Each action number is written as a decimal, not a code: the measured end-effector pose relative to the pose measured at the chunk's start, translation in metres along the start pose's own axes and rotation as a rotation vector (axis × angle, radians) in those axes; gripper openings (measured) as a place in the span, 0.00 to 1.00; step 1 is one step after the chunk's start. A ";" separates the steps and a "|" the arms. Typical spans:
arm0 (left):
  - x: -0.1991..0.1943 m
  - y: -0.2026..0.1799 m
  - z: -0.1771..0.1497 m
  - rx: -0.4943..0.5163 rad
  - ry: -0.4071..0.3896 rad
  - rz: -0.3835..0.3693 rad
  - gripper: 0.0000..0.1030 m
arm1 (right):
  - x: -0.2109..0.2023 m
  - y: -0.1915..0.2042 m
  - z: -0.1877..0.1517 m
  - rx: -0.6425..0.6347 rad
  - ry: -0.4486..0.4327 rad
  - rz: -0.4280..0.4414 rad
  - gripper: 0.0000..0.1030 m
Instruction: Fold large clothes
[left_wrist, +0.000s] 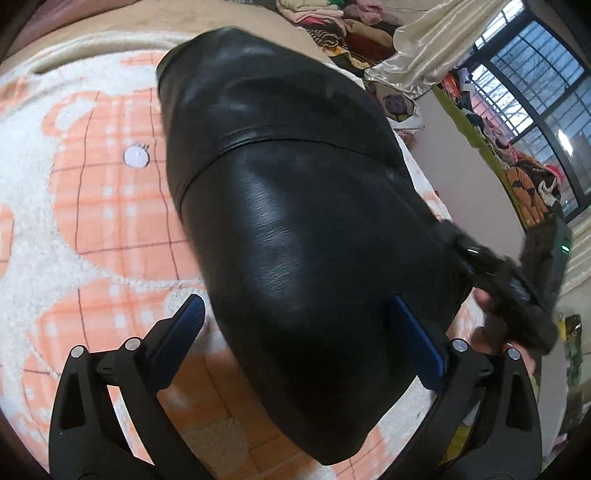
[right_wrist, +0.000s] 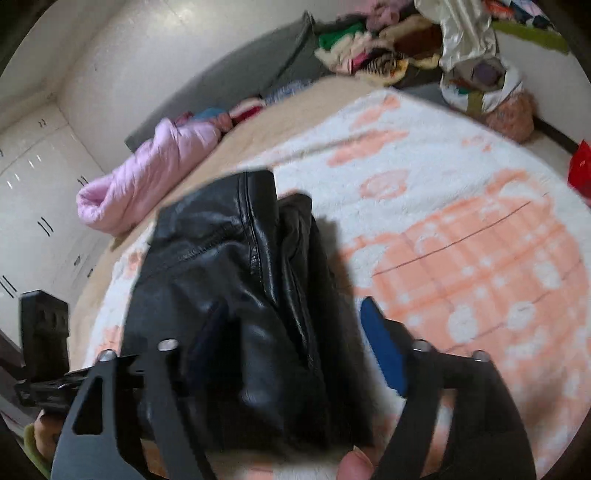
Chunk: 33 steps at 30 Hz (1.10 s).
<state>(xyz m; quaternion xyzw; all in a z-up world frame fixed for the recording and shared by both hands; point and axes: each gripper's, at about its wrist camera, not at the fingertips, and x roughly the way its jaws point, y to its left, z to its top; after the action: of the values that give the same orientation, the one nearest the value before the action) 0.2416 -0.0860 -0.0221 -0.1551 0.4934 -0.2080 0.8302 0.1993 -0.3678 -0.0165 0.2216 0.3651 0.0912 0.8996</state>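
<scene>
On the blanket (left_wrist: 92, 206) lies the black jacket (left_wrist: 295, 229), folded narrow; my left fingers (left_wrist: 306, 325) and right fingers (right_wrist: 295, 332) straddle it wide open, gripping nothing, so next I'd pinch the near end to fold it over.

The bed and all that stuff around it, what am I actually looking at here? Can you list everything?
leather garment: one, black, folded on the blanket, between both grippers' jaws
blanket: one, white with orange checks, spread over the bed
padded jacket: one, pink, rolled at the bed's far edge
clothes pile: one heap, mixed colours, beyond the bed
curtain: one, shiny cream, bunched near the window
window: one, dark-framed, far right
wardrobe: one, white, by the wall
left gripper: black with blue pads, jaws wide, not pressing the garment
right gripper: same make, jaws apart around the garment's edge
</scene>
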 end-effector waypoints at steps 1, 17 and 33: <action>-0.001 -0.002 0.001 0.009 -0.003 0.006 0.90 | -0.003 -0.002 -0.002 0.006 -0.009 0.014 0.76; -0.012 -0.013 0.001 0.126 -0.062 0.121 0.90 | 0.004 -0.022 -0.053 0.286 0.163 0.210 0.41; -0.006 -0.005 0.003 0.154 -0.069 0.196 0.91 | -0.031 0.027 -0.005 0.061 0.064 0.032 0.81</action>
<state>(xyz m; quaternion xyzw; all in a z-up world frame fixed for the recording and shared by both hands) 0.2403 -0.0873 -0.0136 -0.0489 0.4601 -0.1578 0.8724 0.1737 -0.3519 0.0117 0.2515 0.3927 0.1013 0.8788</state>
